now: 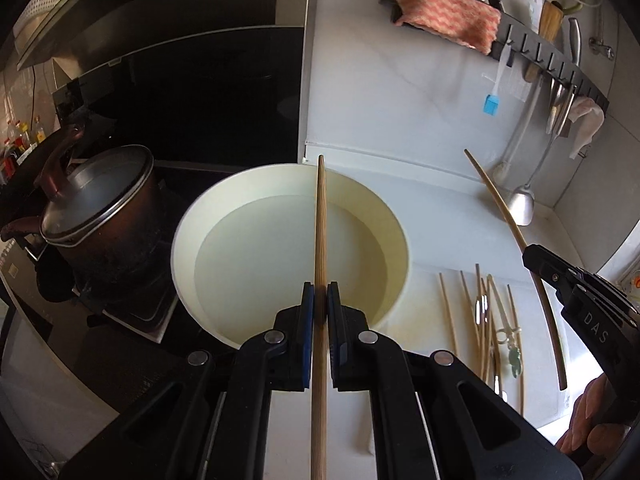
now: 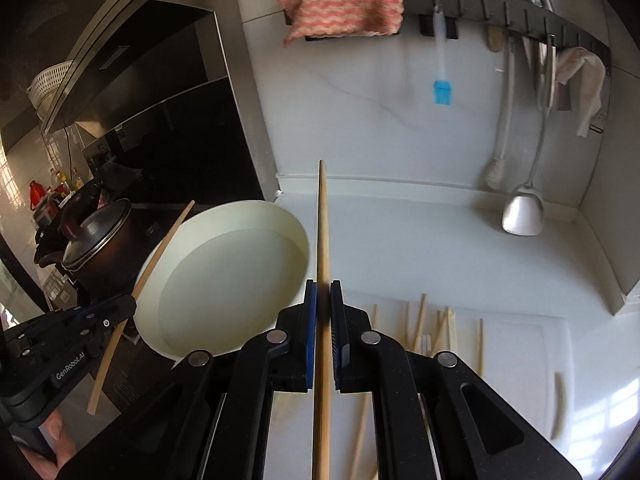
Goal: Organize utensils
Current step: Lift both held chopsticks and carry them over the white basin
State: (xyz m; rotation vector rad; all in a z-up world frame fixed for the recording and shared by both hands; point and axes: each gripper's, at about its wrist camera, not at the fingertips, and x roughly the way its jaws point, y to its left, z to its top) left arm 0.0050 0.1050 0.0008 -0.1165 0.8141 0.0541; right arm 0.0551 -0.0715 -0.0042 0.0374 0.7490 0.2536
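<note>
My left gripper [image 1: 320, 292] is shut on a wooden chopstick [image 1: 320, 220] that points forward over a round white basin [image 1: 208, 216] of water. My right gripper [image 2: 323, 292] is shut on another wooden chopstick [image 2: 322, 224], held above the counter just right of the basin [image 2: 280, 220]. In the left wrist view the right gripper [image 1: 532, 258] and its chopstick [image 1: 508, 220] show at the right. In the right wrist view the left gripper [image 2: 128, 306] and its chopstick [image 2: 156, 260] show at the left. Several loose chopsticks [image 1: 480, 320] and small utensils lie on a white board [image 1: 424, 320].
A dark pot with a glass lid [image 1: 100, 208] stands on the stove left of the basin. A wall rail [image 2: 520, 20] holds a pink cloth [image 2: 344, 10], a blue brush [image 2: 443, 90], a steel ladle [image 2: 522, 212] and other tools. The counter corner wall is at the right.
</note>
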